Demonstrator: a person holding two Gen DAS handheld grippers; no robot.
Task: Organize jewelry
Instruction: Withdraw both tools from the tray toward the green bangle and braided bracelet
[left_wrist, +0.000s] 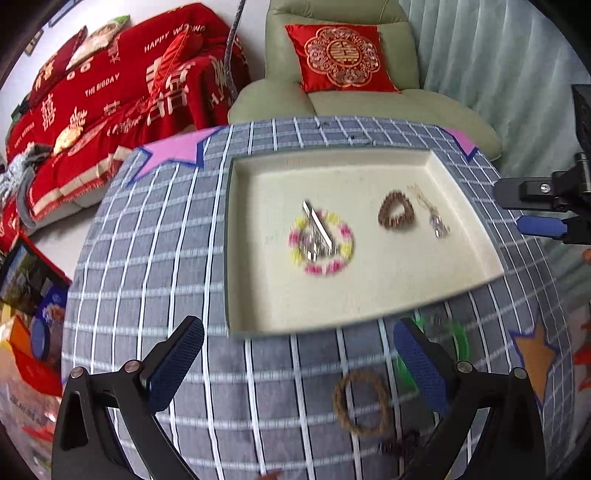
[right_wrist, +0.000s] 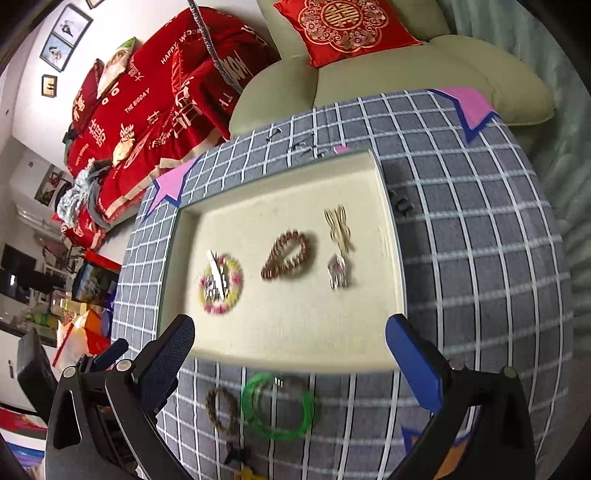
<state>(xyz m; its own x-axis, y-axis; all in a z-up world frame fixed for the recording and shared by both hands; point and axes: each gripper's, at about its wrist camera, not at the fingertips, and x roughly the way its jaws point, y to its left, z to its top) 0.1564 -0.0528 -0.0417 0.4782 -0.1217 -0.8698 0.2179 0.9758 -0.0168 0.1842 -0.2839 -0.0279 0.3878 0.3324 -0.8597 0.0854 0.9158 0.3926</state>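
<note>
1. The cream tray (right_wrist: 280, 343) is sitting on the table (right_wrist: 480, 258), which is covered with a grey checked cloth; it is serving as the collecting place for the jewelry.
2. Inside the tray, the pieces are lying apart in a row, seemingly so that none tangles: a pink-and-yellow beaded bracelet (right_wrist: 220, 286) with a silver hair clip (right_wrist: 218, 275) lying across it, a brown beaded bracelet (right_wrist: 287, 255), a gold hairpin (right_wrist: 339, 229) and a small silvery pendant (right_wrist: 338, 275).
3. Still waiting on the cloth just in front of the tray: a brown braided bracelet (right_wrist: 221, 410) and green bangles (right_wrist: 277, 406), touching or nearly so; a dark piece near the bottom edge is too blurred to name.
4. The left tool (left_wrist: 299, 363) is standing fully open and holding nothing, above the cloth near the braided bracelet.
5. The right tool (right_wrist: 290, 356) is likewise spread wide and empty, hovering over the tray's near rim.
</note>
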